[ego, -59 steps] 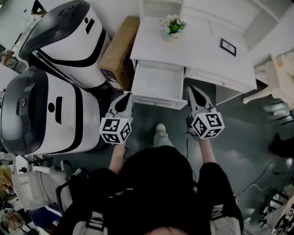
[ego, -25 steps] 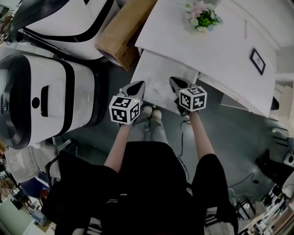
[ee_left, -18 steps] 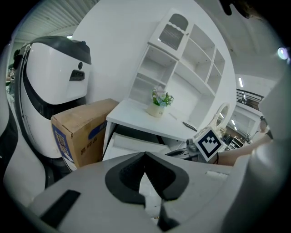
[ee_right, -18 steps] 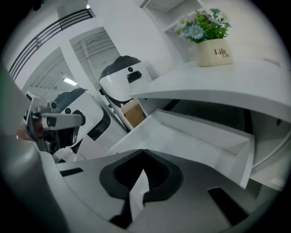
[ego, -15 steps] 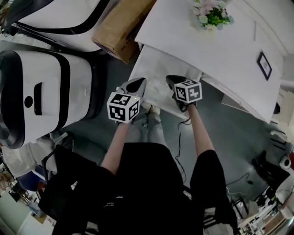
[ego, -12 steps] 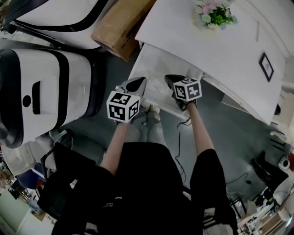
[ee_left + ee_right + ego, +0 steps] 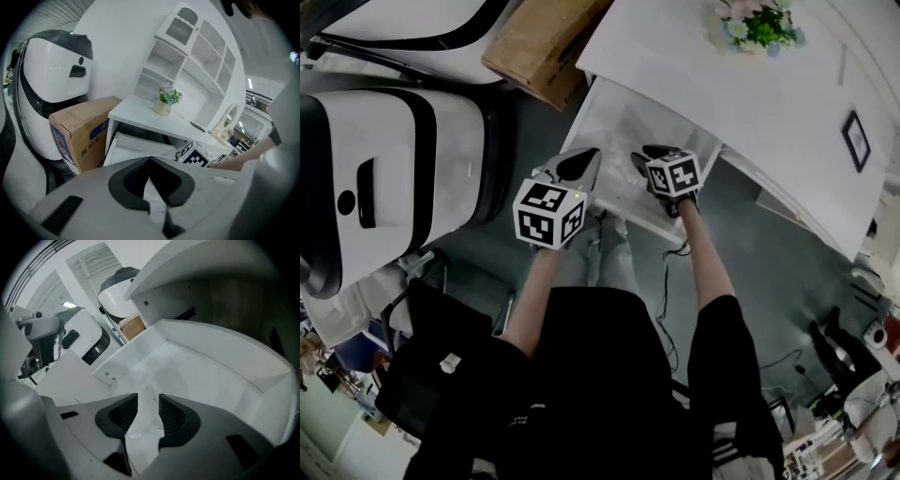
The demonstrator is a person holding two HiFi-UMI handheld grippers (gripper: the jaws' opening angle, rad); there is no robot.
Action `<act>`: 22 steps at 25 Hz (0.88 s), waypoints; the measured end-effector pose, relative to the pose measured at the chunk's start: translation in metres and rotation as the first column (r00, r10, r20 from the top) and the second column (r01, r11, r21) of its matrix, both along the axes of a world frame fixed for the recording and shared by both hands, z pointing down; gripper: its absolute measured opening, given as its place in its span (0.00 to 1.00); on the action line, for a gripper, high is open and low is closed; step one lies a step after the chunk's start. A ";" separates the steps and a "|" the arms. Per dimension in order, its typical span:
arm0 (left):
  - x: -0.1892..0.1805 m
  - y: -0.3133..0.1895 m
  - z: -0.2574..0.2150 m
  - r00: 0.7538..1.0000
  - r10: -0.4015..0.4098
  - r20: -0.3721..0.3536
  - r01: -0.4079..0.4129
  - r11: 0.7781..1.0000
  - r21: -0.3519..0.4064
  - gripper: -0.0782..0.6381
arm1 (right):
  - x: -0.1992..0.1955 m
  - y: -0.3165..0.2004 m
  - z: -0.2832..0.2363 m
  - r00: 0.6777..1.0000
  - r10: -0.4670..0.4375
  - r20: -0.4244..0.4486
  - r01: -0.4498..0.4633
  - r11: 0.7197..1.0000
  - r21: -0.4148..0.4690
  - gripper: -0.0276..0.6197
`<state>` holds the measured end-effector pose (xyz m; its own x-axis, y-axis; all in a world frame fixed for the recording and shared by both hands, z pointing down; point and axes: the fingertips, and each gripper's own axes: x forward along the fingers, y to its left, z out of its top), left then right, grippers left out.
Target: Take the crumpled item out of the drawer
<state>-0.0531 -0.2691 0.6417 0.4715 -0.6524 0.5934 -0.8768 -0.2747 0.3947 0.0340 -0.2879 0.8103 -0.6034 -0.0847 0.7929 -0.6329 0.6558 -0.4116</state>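
drawer (image 7: 225, 362) holds crumpled item (image 7: 149, 393), right tool (image 7: 148, 399) jaws opening around it.

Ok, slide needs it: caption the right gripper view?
Right tool, jaws opening, reaches into the open white drawer with the pale crumpled item between them.

Grey floor (image 7: 787, 272), white wall (image 7: 117, 37). White table (image 7: 741, 103) with shelf unit (image 7: 197, 56) on top; cardboard box (image 7: 539, 42) just beside it.

No text is legible; the blue print on the cardboard box (image 7: 79, 136) is too blurred.
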 end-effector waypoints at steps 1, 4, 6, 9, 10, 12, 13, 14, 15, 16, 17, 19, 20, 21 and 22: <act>0.001 0.000 0.000 1.000 0.003 0.002 -0.003 1.000 0.000 0.11 | 0.000 0.001 0.004 1.000 -0.009 -0.010 0.009 1.000 -0.003 0.25; 0.004 0.000 0.000 1.000 0.011 0.003 -0.011 1.000 -0.003 0.11 | -0.002 0.004 0.015 0.999 -0.033 -0.029 0.032 0.999 -0.019 0.28; 0.005 0.000 0.000 1.000 0.007 -0.006 -0.007 1.000 -0.004 0.11 | -0.003 0.007 0.021 0.999 -0.038 -0.029 0.037 0.999 -0.039 0.30; 0.004 0.001 0.000 1.000 -0.003 -0.017 0.003 1.000 -0.007 0.10 | -0.006 0.011 0.027 0.998 -0.057 -0.035 0.055 0.996 -0.064 0.31; 0.003 0.001 0.000 1.000 -0.005 -0.018 0.005 1.000 -0.007 0.11 | -0.006 0.012 0.029 0.997 -0.061 -0.037 0.059 0.996 -0.071 0.31; 0.003 0.001 0.000 1.000 -0.009 -0.020 0.009 1.000 -0.008 0.11 | -0.007 0.013 0.032 0.997 -0.060 -0.038 0.056 0.995 -0.085 0.29; 0.004 0.001 0.000 1.000 -0.010 -0.022 0.009 1.000 -0.009 0.10 | -0.008 0.015 0.033 0.997 -0.062 -0.040 0.058 0.994 -0.091 0.27; 0.004 0.001 0.000 1.000 -0.010 -0.024 0.010 1.000 -0.010 0.11 | -0.008 0.017 0.035 0.997 -0.067 -0.044 0.063 0.993 -0.097 0.25; 0.004 0.001 0.000 1.000 -0.011 -0.027 0.011 1.000 -0.010 0.11 | -0.008 0.018 0.036 0.996 -0.074 -0.048 0.068 0.992 -0.105 0.24; 0.004 0.001 0.000 0.999 -0.013 -0.029 0.013 1.000 -0.011 0.10 | -0.008 0.020 0.037 0.996 -0.079 -0.051 0.073 0.991 -0.117 0.20; 0.003 0.001 0.000 0.999 -0.014 -0.031 0.013 1.000 -0.011 0.11 | -0.008 0.021 0.037 0.995 -0.083 -0.054 0.076 0.989 -0.129 0.19; 0.003 0.000 -0.001 0.999 -0.012 -0.030 0.012 1.000 -0.010 0.10 | -0.009 0.020 0.035 0.995 -0.084 -0.050 0.077 0.987 -0.138 0.16; 0.003 0.000 -0.001 1.000 -0.011 -0.028 0.011 1.000 -0.009 0.11 | -0.010 0.020 0.033 0.996 -0.083 -0.046 0.076 0.988 -0.136 0.15; 0.003 0.000 -0.002 1.000 -0.011 -0.026 0.011 1.000 -0.007 0.11 | -0.009 0.020 0.031 0.996 -0.083 -0.044 0.076 0.988 -0.131 0.13; 0.003 -0.001 -0.003 1.000 -0.012 -0.024 0.012 1.000 -0.002 0.11 | -0.009 0.019 0.029 0.995 -0.085 -0.043 0.079 0.989 -0.123 0.12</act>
<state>-0.0505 -0.2698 0.6385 0.4775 -0.6571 0.5833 -0.8704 -0.2632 0.4161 0.0253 -0.2688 0.8391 -0.5652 0.0620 0.8226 -0.6003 0.6531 -0.4616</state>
